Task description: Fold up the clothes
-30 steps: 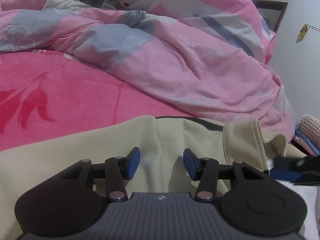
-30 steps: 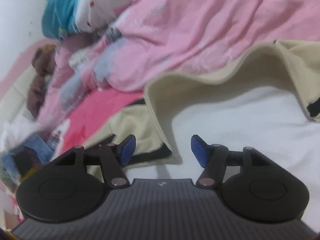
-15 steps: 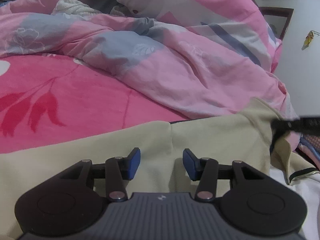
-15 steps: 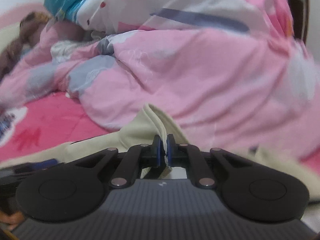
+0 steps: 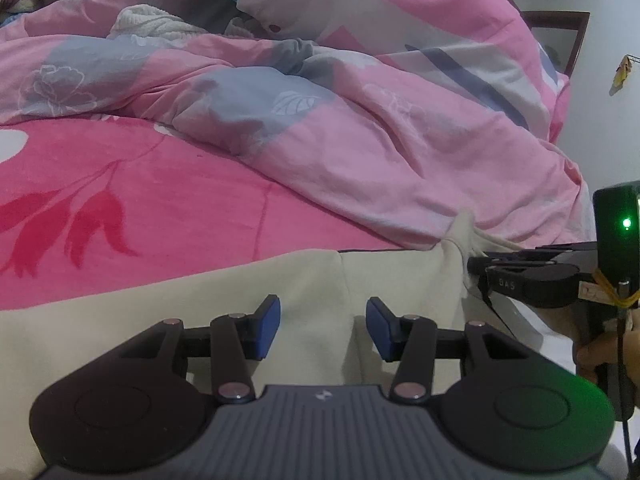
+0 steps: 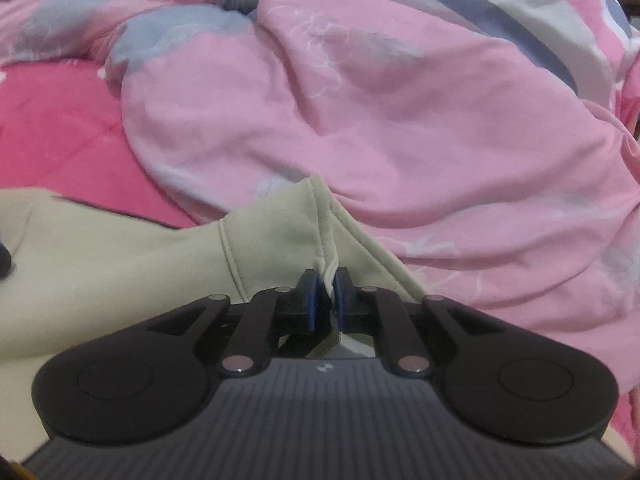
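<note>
R hand-held gripper (image 6: pixel 325 294) pinches cream garment (image 6: pixel 120 264) edge; L hand-held gripper (image 5: pixel 323 327) spread, probably just above it.

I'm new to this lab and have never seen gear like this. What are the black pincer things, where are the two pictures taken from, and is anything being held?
They are handheld two-finger grippers, one in each of a person's hands, each with a camera looking along its fingers. One picture is from the left gripper, whose blue pads stand apart, gripping nothing, over a cream garment. The other is from the right gripper, whose jaws have just closed and now pinch that garment's edge. The garment lies on a bed's bright pink blanket, beside a rumpled pale pink duvet. The left view also shows the right gripper from the side.
</note>
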`<state>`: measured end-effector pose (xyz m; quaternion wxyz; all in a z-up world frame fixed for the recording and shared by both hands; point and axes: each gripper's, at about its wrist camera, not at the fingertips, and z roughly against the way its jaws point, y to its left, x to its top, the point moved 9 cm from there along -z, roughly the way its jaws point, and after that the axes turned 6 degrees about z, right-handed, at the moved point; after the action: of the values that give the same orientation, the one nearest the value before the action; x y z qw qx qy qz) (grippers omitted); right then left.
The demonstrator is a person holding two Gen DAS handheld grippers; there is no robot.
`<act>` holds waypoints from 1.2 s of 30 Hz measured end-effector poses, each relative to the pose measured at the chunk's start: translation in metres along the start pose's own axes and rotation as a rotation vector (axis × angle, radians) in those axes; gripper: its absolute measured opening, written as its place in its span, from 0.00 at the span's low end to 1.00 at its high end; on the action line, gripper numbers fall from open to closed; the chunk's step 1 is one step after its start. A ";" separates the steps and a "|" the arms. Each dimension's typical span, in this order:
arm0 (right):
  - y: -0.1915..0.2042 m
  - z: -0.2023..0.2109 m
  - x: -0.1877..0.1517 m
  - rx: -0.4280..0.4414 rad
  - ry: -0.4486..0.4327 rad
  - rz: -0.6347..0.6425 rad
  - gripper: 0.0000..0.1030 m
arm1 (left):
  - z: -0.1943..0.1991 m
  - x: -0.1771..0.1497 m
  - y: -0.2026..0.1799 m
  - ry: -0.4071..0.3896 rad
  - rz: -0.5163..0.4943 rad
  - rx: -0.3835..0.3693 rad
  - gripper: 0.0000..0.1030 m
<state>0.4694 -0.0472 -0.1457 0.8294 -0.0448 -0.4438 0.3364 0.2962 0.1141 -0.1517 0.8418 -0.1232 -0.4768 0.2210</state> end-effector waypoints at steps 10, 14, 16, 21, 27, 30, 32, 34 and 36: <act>-0.078 0.086 -0.043 0.305 -0.004 -0.653 0.32 | 0.001 0.000 0.000 0.000 0.000 -0.003 0.48; -0.051 0.118 -0.088 0.432 0.103 -0.732 0.32 | 0.014 0.007 -0.005 -0.058 -0.002 -0.035 0.49; -0.035 0.129 -0.102 0.474 0.140 -0.752 0.32 | 0.027 0.011 -0.017 -0.106 -0.060 -0.049 0.49; -0.009 0.136 -0.119 0.471 0.206 -0.714 0.32 | 0.038 -0.013 -0.080 -0.027 -0.325 -0.145 0.50; 0.008 0.136 -0.125 0.480 0.210 -0.661 0.32 | 0.005 -0.062 -0.112 0.141 -0.528 -0.097 0.49; 0.021 0.139 -0.123 0.453 0.192 -0.579 0.28 | 0.001 -0.062 -0.112 0.149 -0.523 -0.100 0.49; 0.027 0.141 -0.122 0.418 0.180 -0.516 0.13 | 0.000 -0.062 -0.112 0.151 -0.522 -0.103 0.49; 0.027 0.148 -0.119 0.400 0.156 -0.508 0.06 | 0.004 -0.060 -0.113 0.144 -0.521 -0.113 0.48; 0.024 0.159 -0.113 0.357 0.116 -0.480 0.06 | 0.008 -0.058 -0.117 0.132 -0.525 -0.131 0.48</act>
<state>0.2922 -0.1320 -0.1393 0.9039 0.1888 -0.3275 0.2003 0.2933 -0.0158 -0.1420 0.8896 -0.0635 -0.4500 -0.0445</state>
